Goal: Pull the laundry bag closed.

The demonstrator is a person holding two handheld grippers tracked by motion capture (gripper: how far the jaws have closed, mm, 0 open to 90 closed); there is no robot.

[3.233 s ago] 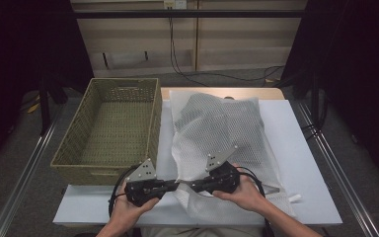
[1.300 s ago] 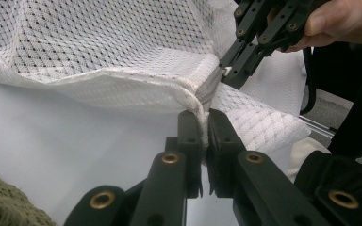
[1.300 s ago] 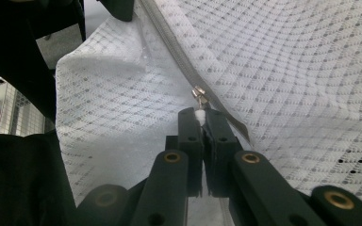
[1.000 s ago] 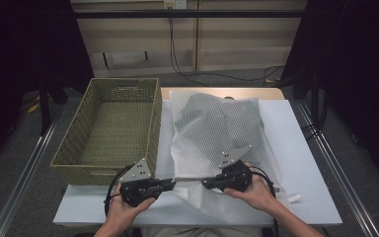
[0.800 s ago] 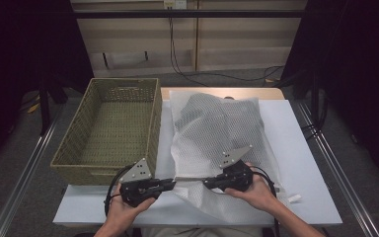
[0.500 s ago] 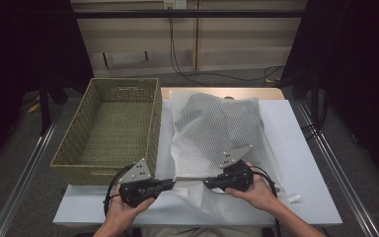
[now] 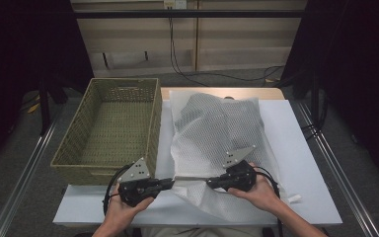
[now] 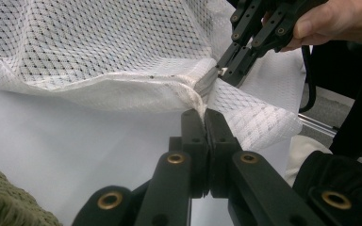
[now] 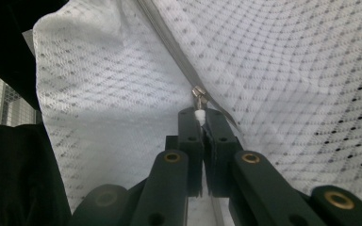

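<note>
Holding mesh bag point(image 7: 212, 133) on worktop point(image 7: 296, 143), beside basket point(image 7: 108, 123). Left gripper point(image 8: 202, 123) fingers pinching bag hem; right gripper point(image 9: 199, 117) fingers pinching zipper pull point(image 9: 198, 94). Keeping hem taut, drawing pull straight along zipper line.

Cloth mesh, woven wicker, matt plastic.
White open-weave mesh bag point(image 7: 217, 133) with small shiny metal zip pull point(image 9: 198, 92); rough olive woven basket point(image 7: 109, 126); smooth matt white table point(image 7: 301, 148).
</note>
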